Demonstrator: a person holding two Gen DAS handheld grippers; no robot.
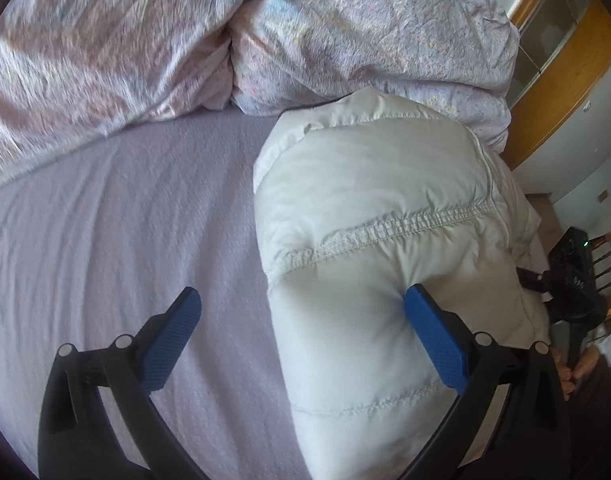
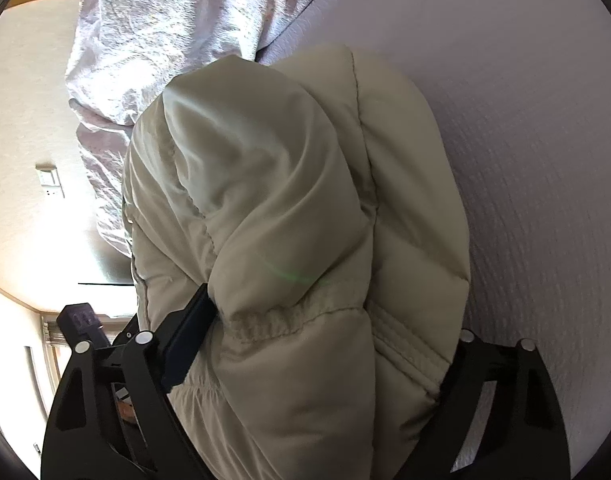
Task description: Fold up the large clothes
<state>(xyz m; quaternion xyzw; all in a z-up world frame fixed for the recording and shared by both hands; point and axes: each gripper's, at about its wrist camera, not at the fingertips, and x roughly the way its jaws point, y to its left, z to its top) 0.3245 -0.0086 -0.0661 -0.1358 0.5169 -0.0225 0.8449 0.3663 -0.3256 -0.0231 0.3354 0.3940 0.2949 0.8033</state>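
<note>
1. Two blue fingers of the left gripper (image 1: 301, 320) stand wide apart in the left wrist view. One finger (image 1: 173, 344) hangs over the bare purple sheet (image 1: 105, 220) and touches nothing.
2. Its other finger (image 1: 433, 344) pushes into the side of the puffy white jacket (image 1: 377, 208) and makes a dent in it. Only the edge of the jacket sits between the two fingers, so the gripper is not pinching it.
3. That jacket lies in a thick folded bundle on the bed, on the right side of this view. Its far end touches the crumpled pink blanket (image 1: 345, 32).
4. At the far right edge, a hand (image 1: 581, 368) holds the black handle of the other gripper, just beside the jacket.
5. From the right wrist view, the jacket (image 2: 289, 200) fills the middle and bulges up between the fingers of the right gripper (image 2: 321, 340).
6. One dark finger (image 2: 189, 340) presses flat against the left side of the bundle. The other finger is hidden behind the cloth, so I cannot tell if it touches.
7. Those fingers stand wide, with the fat bundle packed between them.
8. Behind the jacket is the pink blanket (image 2: 165, 40), and the purple sheet (image 2: 525, 120) is on the right.
</note>
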